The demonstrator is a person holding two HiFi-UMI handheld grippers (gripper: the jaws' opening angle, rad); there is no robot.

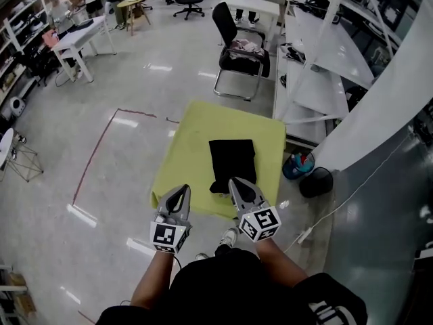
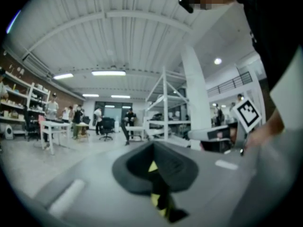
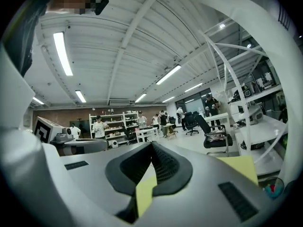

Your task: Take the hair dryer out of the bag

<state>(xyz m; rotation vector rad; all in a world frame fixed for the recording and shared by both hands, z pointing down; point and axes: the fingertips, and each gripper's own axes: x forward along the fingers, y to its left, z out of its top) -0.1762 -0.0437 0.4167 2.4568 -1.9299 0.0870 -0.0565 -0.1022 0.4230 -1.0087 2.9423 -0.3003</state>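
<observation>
Jaws clenched on both, nothing between them. Your left gripper [image 1: 181,191] and right gripper [image 1: 235,183] hang over the near edge of the yellow-green tabletop [image 1: 196,131]. The black bag [image 1: 232,162] lies mid-tabletop, just ahead of your right gripper. Hair dryer hidden from view.

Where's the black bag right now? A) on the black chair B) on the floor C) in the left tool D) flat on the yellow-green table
D: the black bag lies flat on the yellow-green table; the left tool and right tool are both shut, holding nothing.
</observation>
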